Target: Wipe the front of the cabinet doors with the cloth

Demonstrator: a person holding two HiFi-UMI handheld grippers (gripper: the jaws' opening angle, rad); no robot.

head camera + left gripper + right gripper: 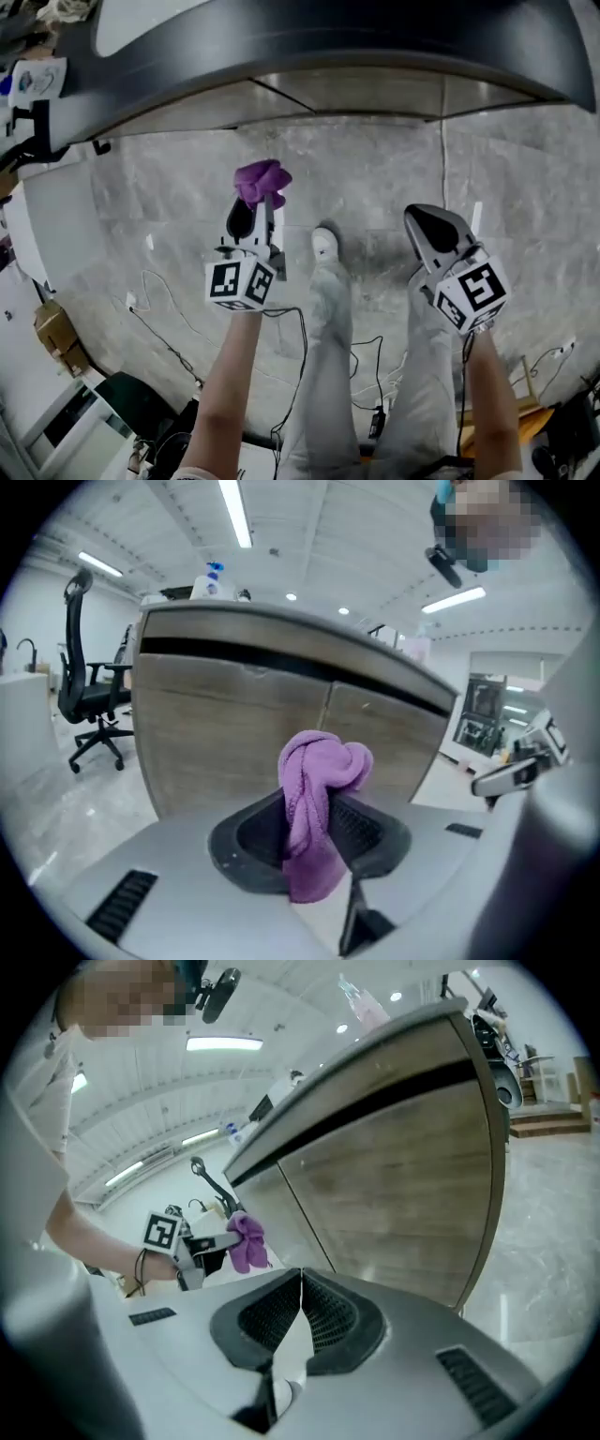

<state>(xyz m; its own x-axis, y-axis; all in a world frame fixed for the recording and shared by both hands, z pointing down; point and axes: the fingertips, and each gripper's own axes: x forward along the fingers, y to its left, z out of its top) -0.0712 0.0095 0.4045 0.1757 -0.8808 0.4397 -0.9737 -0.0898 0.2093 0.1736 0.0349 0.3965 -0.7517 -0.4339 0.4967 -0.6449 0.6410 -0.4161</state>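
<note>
Purple cloth (pixel 319 789) sits bunched and clamped between the jaws of the left tongs (pixel 314 803), its knot standing above the tips and a tail hanging down between them. The right gripper view shows it near the wood-grain cabinet doors (pixel 234 733) but not touching them. The doors stand shut side by side under a dark band, with a thin seam between them, above a grey stone-look floor (pixel 375 169), and further right the right tongs (pixel 300 1279) are pressed together with nothing between them, facing the doors.
</note>
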